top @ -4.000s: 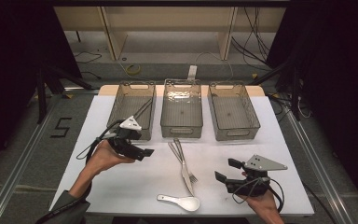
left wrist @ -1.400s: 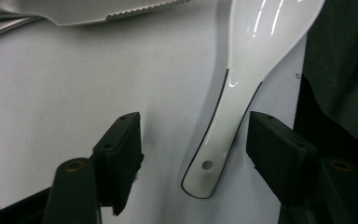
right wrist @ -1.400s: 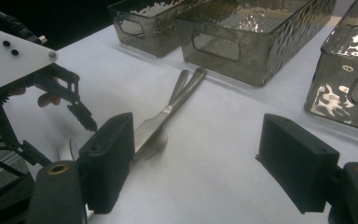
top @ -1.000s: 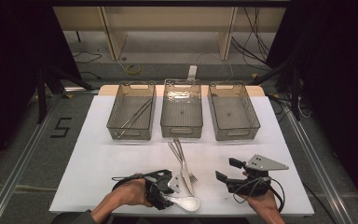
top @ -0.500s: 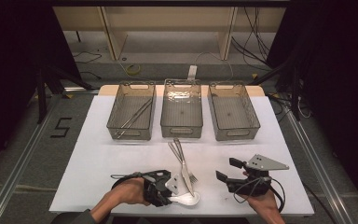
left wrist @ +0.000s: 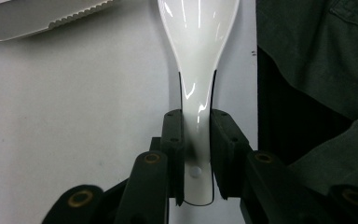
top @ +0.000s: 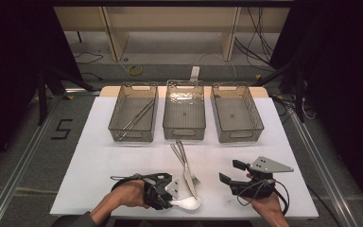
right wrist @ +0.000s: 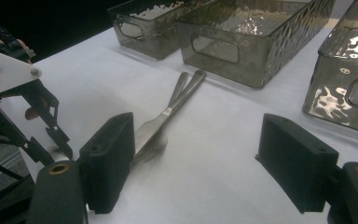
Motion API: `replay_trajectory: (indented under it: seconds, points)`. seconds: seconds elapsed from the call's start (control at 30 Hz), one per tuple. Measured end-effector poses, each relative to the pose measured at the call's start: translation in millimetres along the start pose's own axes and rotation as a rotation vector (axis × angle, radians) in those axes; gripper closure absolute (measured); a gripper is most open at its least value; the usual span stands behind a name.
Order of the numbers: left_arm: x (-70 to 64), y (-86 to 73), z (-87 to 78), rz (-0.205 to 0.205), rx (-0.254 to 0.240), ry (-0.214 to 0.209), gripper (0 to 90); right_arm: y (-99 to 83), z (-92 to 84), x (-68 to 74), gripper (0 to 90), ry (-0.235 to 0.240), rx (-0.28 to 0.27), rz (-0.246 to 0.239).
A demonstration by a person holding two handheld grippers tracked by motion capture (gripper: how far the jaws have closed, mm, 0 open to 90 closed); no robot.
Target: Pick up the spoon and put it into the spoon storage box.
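1. Near the front edge of the surface (top: 94, 161), just left of the knife and fork pile (top: 185, 163), the left hand-held gripper (top: 170, 196) is seen with its jaws just closed onto the handle of a white spoon (left wrist: 196, 70), both pads pressed against it.
2. The spoon's long axis is aligned with the jaws; its bowl is pointed away, towards the pile. It looks glossy, smooth, ceramic-like, and lies flat.
3. Beyond the pile, three clear bins (top: 184, 116) are ranged; a lift towards one is judged likely.
4. Right of the pile, the right hand-held gripper (top: 230, 172) is held spread and empty, farther from the spoon.
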State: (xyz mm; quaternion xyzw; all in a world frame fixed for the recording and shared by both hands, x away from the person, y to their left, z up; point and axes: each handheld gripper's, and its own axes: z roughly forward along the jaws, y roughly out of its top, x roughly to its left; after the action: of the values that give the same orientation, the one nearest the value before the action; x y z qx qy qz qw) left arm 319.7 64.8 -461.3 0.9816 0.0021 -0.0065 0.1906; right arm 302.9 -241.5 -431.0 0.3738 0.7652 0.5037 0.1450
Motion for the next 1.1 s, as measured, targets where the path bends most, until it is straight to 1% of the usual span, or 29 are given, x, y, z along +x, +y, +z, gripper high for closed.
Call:
replay_trajectory:
  seconds: [0.03,0.07,0.1,0.13,0.17,0.2,0.23,0.27,0.3,0.33,0.37,0.4,0.43,0.47,0.53,0.6,0.67,0.7,0.73,0.77,0.8,0.83,0.87,0.9,0.97,1.03,1.07,1.1]
  points:
    - [-0.1,-0.5,-0.5,0.0,-0.005,0.005,75.7,-0.1,-0.1,0.0,27.9,-0.002,0.0,-0.001]
    - [0.4,-0.7,-1.4,-0.006,-0.002,0.001,75.7,0.0,0.0,-0.2,27.9,-0.001,-0.001,0.002]
    - [0.6,-0.9,-2.0,0.002,0.004,-0.002,75.8,0.0,-0.1,-0.1,27.9,0.0,-0.001,0.0]
    - [0.5,-1.4,-3.0,0.0,0.002,-0.003,75.8,-0.1,-0.2,-0.4,27.9,0.0,-0.003,0.004]
    - [0.6,-2.3,-3.8,-0.007,0.005,-0.016,75.8,-0.1,-0.2,-0.4,27.9,0.0,-0.003,0.004]
    - [0.1,-3.1,-4.7,0.003,0.009,-0.013,75.8,0.0,-0.1,-0.5,27.9,0.0,-0.002,0.003]
    - [0.0,-3.8,-5.6,-0.006,0.006,-0.012,75.8,-0.1,-0.2,-0.3,27.9,-0.002,-0.001,0.002]
    - [0.5,-4.5,-6.1,0.0,0.015,-0.021,75.8,-0.1,-0.2,-0.3,27.9,0.0,-0.002,0.004]
    - [0.1,-4.9,-6.7,0.005,0.019,-0.014,75.9,-0.1,0.0,-0.2,27.9,0.0,-0.002,0.002]
    - [0.2,-5.3,-7.5,-0.005,0.019,-0.021,75.9,-0.1,0.0,0.0,27.9,0.0,0.0,0.002]
    - [0.3,-6.1,-8.5,0.001,0.026,-0.025,75.9,-0.1,-0.1,0.0,27.9,0.001,0.0,0.002]
    - [0.1,-6.9,-9.1,0.0,0.026,-0.022,75.9,-0.2,-0.2,0.3,27.9,0.0,0.001,0.001]
    - [0.6,-8.1,-10.0,-0.006,0.032,-0.03,75.9,-0.3,-0.1,0.0,28.0,0.0,0.0,0.0]
    - [0.8,-9.4,-10.7,0.002,0.035,-0.031,75.9,-0.3,0.1,-0.2,28.0,0.0,0.001,0.002]
    - [1.5,-11.6,-12.9,-0.001,0.042,-0.031,75.9,-0.4,0.1,0.0,28.0,0.001,0.002,0.002]
    - [2.1,-14.0,-14.7,-0.016,0.037,-0.029,75.9,-0.4,0.2,-0.1,28.0,0.001,0.003,0.001]
    - [2.5,-15.6,-17.0,-0.01,0.043,-0.022,75.9,-0.5,0.4,-0.3,28.0,0.001,0.004,0.003]
    - [2.8,-16.2,-18.0,-0.021,0.042,-0.025,76.0,-0.6,0.5,-0.4,28.0,0.0,0.005,0.003]
    - [2.8,-17.1,-18.8,-0.016,0.041,-0.028,76.0,-0.5,0.3,-0.4,28.1,0.0,0.004,0.003]
    - [2.8,-17.5,-20.1,-0.018,0.035,-0.016,76.0,-0.5,0.3,-0.4,28.1,0.0,0.004,0.003]
    - [3.9,-18.2,-21.9,-0.029,0.033,-0.024,76.0,-0.5,0.3,-0.4,28.1,-0.001,0.004,0.002]
    - [4.3,-19.2,-24.0,-0.026,0.028,-0.021,76.0,-0.5,0.0,0.0,28.1,-0.002,0.004,0.001]
    - [4.7,-20.2,-26.4,-0.039,0.019,-0.013,76.0,-0.6,-0.1,-0.1,28.1,-0.002,0.004,0.001]
    - [7.3,-22.6,-30.7,-0.042,0.012,-0.012,76.0,-0.6,-0.1,-0.1,28.1,-0.002,0.004,0.001]
    - [8.4,-23.7,-33.1,-0.049,0.007,-0.005,76.0,-0.6,0.1,-0.6,28.1,-0.002,0.004,0.001]
    - [12.8,-27.4,-41.3,-0.072,-0.027,0.009,76.0,-0.7,0.1,-0.6,28.1,-0.002,0.003,0.001]
    - [12.8,-27.4,-41.3,-0.072,-0.027,0.009,76.0,-0.7,0.1,-0.5,28.1,-0.002,0.005,0.003]
    - [14.1,-28.4,-43.6,-0.094,-0.047,0.009,76.0,-0.7,0.2,-0.6,28.1,-0.002,0.006,0.003]
